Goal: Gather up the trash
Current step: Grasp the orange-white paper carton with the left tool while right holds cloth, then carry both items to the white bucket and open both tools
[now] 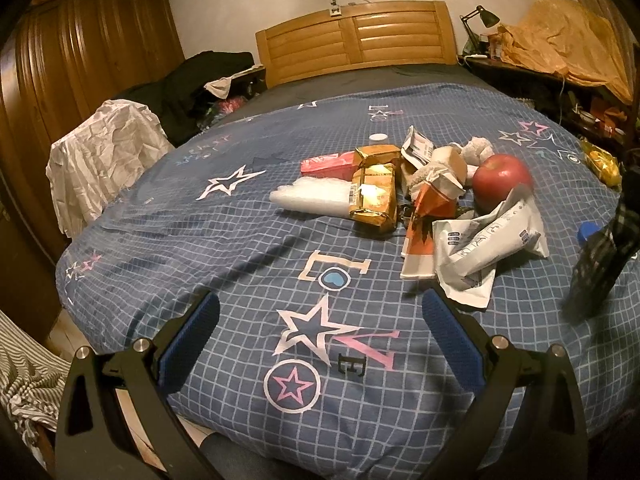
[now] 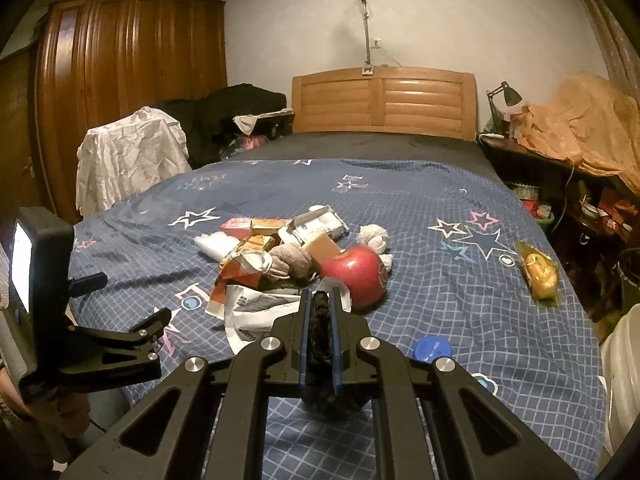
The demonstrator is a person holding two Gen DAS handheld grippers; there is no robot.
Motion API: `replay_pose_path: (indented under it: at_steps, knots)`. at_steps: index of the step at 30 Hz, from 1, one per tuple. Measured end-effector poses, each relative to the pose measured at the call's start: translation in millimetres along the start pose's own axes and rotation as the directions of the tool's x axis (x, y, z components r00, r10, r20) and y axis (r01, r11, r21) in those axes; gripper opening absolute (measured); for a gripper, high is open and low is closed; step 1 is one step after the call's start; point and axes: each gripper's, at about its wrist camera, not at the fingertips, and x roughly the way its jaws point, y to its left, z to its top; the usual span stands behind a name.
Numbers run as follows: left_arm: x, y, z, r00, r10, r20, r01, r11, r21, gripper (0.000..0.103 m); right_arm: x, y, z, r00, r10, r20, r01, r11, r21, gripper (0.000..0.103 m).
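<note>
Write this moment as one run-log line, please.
left claw: open, empty | right claw: shut on dark crumpled scrap | trash pile: on bed | apple: beside pile

"LOVE" on bedspread (image 1: 248, 248), pkg print unreadable

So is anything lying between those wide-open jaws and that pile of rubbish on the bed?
No, only bare bedspread lies between the open left gripper and the nearest piece, the white wrapper at the pile's front.

Dim, warm light is cast; glare is seen on the gold packet (image 1: 374, 196) (edges strongly bowed, corners vignetted).
</note>
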Motion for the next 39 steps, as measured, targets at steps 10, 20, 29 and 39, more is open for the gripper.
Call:
replay_pose_path:
  at_steps: [10,20,29,39]
  knots:
    - [11.1,-3.9,9.9,0.960,-0.281,0.003,0.280,0.958,-0.060,0.091,-20.1,-33.7,-7.7,0.999,-0.051,0.008,0.050,0.996,0.071,0.009]
    - [89.0,-53.9,62.0,0.902,-0.424,-0.084,0.423,0.905,-0.034,0.047,-30.6,-56.1,-17.8,0.997,-0.074,0.001,0.073,0.989,0.125,0.009]
    - [50.4,-3.3,94.2,0.910,-0.414,0.037,0.414,0.898,-0.147,0.017,-33.5,-75.2,-13.3,1.000,-0.008,0.024,0.003,0.978,0.207,0.008]
    - [-26.3,-22.2,140.5,0.886,-0.431,0.174,0.450,0.889,-0.087,0.017,-80.2,-147.3,-3.1,0.995,0.000,0.098,-0.036,0.929,0.368,0.007]
